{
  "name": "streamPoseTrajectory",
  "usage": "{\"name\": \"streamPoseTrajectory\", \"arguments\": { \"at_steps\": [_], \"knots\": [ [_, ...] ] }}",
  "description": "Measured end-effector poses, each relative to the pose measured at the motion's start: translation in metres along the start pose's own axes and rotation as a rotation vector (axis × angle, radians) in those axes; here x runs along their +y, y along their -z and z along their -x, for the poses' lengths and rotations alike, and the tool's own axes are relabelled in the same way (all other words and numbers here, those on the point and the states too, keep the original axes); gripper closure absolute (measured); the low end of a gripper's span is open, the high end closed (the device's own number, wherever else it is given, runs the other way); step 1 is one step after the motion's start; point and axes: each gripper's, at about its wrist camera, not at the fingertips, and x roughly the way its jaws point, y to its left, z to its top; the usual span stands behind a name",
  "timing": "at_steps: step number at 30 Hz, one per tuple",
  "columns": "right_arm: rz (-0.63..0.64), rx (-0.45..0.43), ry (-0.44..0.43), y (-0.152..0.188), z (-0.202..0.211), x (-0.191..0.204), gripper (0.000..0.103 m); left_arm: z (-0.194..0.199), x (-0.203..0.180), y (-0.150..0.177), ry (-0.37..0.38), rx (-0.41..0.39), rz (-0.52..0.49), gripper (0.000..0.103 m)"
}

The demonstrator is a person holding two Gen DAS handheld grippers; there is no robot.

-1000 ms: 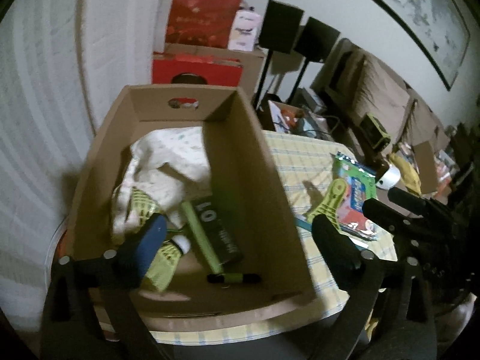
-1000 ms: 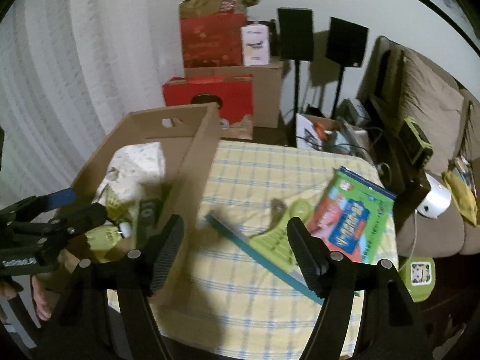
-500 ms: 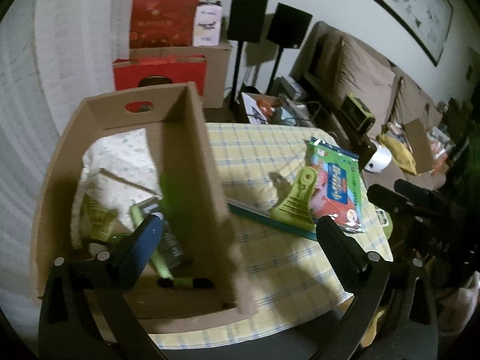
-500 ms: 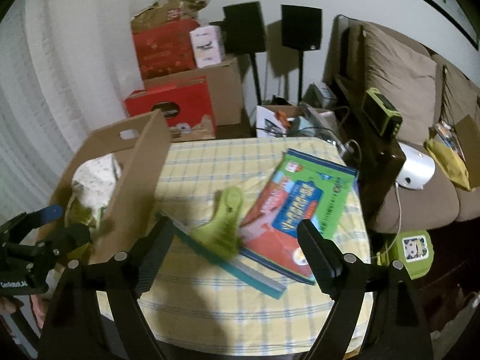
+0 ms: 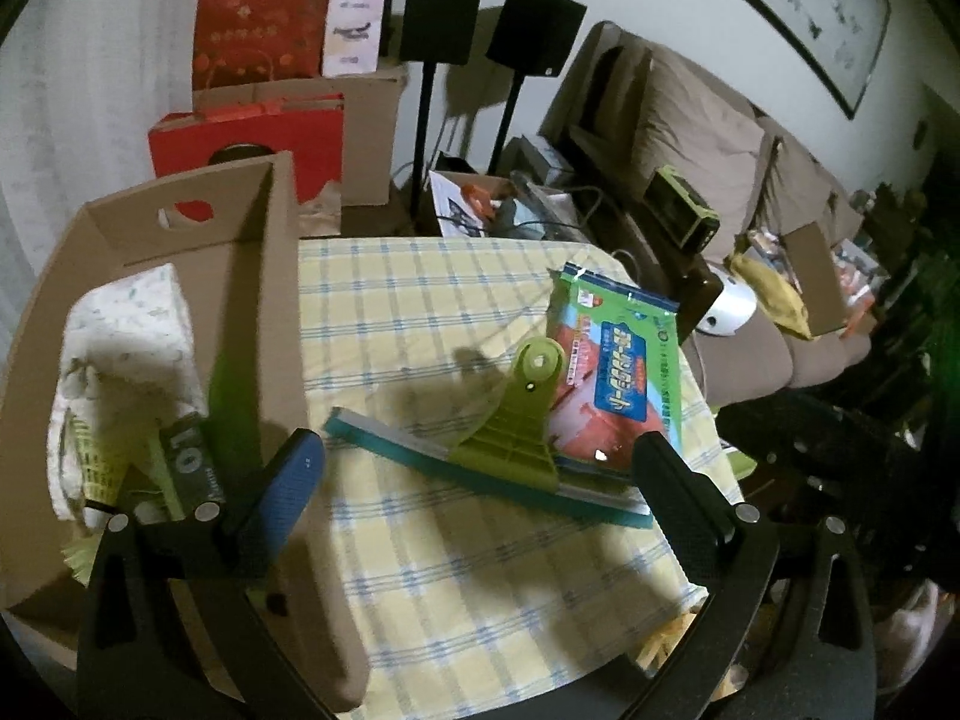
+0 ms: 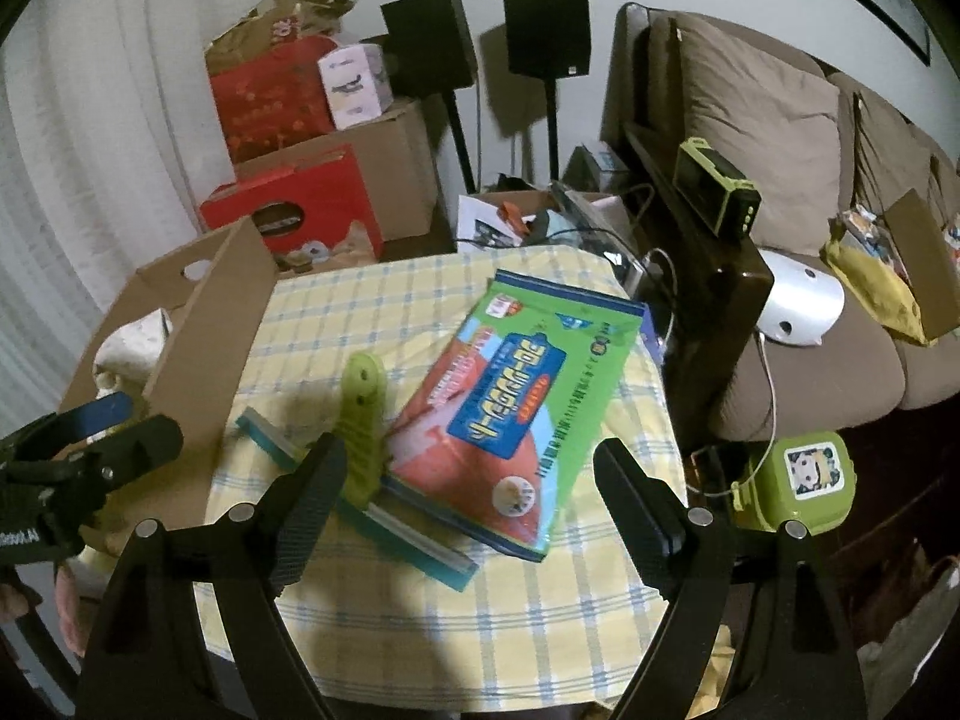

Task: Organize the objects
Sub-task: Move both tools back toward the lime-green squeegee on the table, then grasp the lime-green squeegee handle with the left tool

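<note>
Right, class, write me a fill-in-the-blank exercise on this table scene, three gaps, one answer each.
1. The green squeegee lies on the checked ____ that covers the table.
2. The squeegee's blade end is tucked under the green wipes packet, so the two are ____.
3. The cardboard box stands on the ____ side of the table in both views.

Missing words: tablecloth; touching; left

Checked-cloth table [image 6: 510, 630], cardboard box [image 5: 276, 312], squeegee [image 5: 510, 444], green packet [image 6: 528, 396]
</note>
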Motion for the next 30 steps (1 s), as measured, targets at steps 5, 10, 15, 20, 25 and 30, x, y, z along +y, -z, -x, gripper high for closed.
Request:
{"name": "streamPoseTrajectory", "arguments": {
  "at_steps": [5,10,15,20,25,30],
  "knots": [
    [-0.009,0.009,-0.004,0.005,-0.005,-0.008,0.018,-0.015,-0.008,-0.006,0.006,0.016,0.003,0.001],
    [-0.006,0.024,-0.018,0.015,-0.012,-0.014,0.018,-0.031,-0.018,-0.014,0.015,0.036,0.001,0.001],
    [0.010,0.050,-0.018,0.026,-0.023,-0.015,0.018,-0.051,-0.027,-0.025,0.024,0.073,0.012,0.001],
    [-0.004,0.067,-0.029,0.032,-0.031,-0.021,0.018,-0.071,-0.032,-0.031,0.009,0.093,0.002,0.001],
    [-0.020,0.078,-0.045,0.034,-0.037,-0.026,0.018,-0.092,-0.035,-0.033,-0.024,0.108,-0.012,0.001],
    [-0.017,0.087,-0.060,0.037,-0.042,-0.024,0.018,-0.115,-0.038,-0.033,-0.043,0.142,-0.020,0.001]
  ]
}}
